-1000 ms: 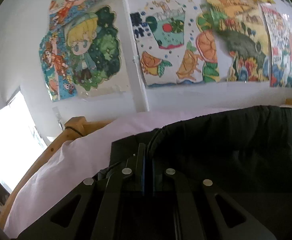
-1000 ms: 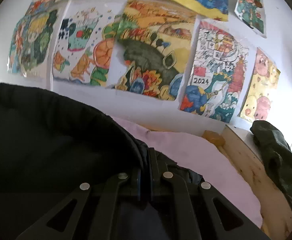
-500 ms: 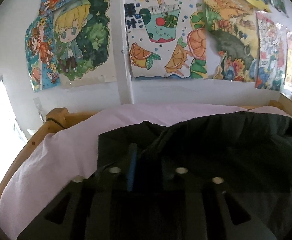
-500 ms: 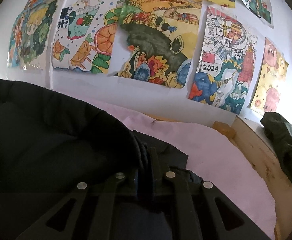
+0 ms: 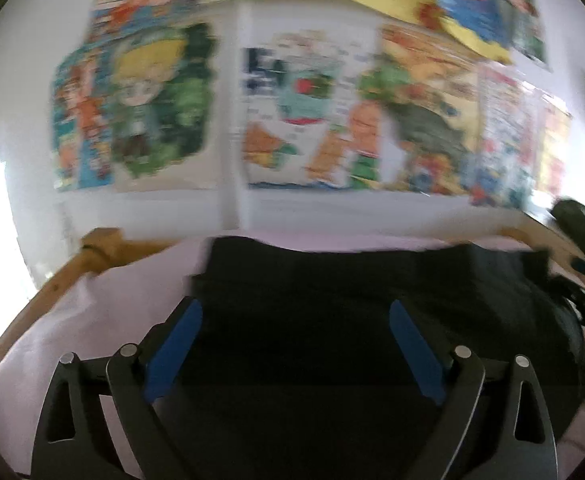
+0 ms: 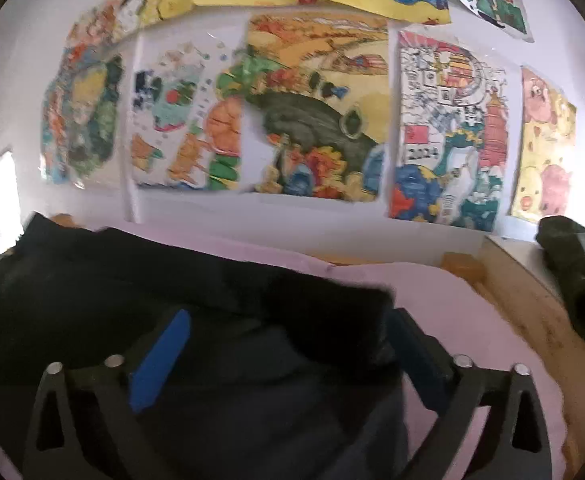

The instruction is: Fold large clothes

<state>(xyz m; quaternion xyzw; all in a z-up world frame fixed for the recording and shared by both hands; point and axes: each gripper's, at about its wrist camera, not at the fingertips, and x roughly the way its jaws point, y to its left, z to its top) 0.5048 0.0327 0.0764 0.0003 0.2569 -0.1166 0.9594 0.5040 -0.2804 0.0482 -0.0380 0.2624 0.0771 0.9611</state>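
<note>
The black garment (image 5: pixel 352 292) lies flat on the bed's pink sheet (image 5: pixel 104 312), its long axis running across both wrist views, side to side and parallel to the wall of drawings (image 6: pixel 316 120). The left gripper (image 5: pixel 294 332) has just spread its jaws wide, blue pads apart with cloth lying loose between them, unpinched. The right gripper (image 6: pixel 288 344) has likewise just opened over the garment's folded corner. One drawing (image 6: pixel 448 128) bears the readable number "2024". A dark green cloth (image 6: pixel 576 276) sits on the wooden bed frame (image 6: pixel 520 292) at the right.
</note>
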